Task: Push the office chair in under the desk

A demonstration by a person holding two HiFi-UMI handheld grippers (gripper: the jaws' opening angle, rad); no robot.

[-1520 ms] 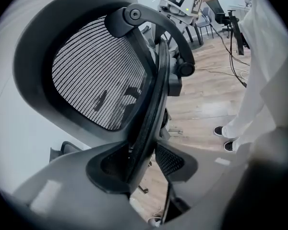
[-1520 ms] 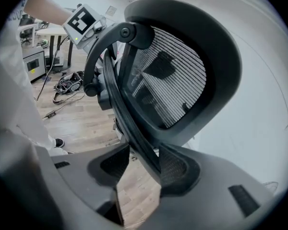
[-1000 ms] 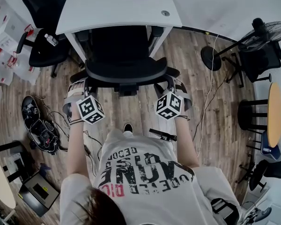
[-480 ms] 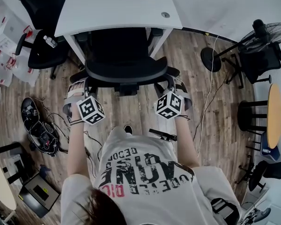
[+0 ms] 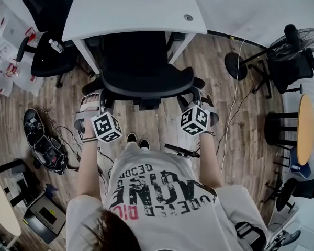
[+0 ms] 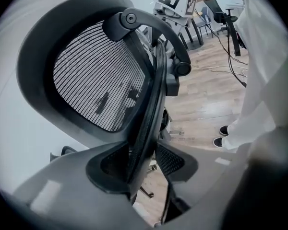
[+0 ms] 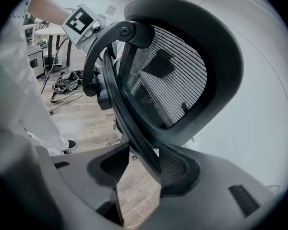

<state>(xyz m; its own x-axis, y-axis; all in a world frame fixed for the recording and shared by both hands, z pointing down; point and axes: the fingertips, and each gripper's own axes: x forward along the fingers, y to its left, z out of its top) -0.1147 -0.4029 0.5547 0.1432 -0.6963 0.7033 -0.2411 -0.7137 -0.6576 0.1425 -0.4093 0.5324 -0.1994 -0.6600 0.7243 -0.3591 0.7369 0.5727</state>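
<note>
Overhead, the office chair (image 5: 146,82) stands at 12 o'clock from the person, its seat partly beneath the white desk (image 5: 125,14) and its curved backrest just clear of the desk's near edge. The left gripper (image 5: 98,101) meets the backrest's end at 10 o'clock and the right gripper (image 5: 194,97) meets the other end at 2 o'clock, each with its marker cube toward the person. In the left gripper view the jaws stand partly apart, astride the backrest's thin black rim: the rim lies against the left pad, and wood floor shows between it and the right pad. The right gripper view mirrors this, with the rim against the right pad and a strip of floor beside the left one. Neither tool is clamped tight on the rim. Farther out, a second black chair (image 5: 47,51) stands at 10 o'clock beside the desk, a floor fan (image 5: 298,38) at 2 o'clock, and a tangle of cables (image 5: 44,145) lies at 8 o'clock.
</note>
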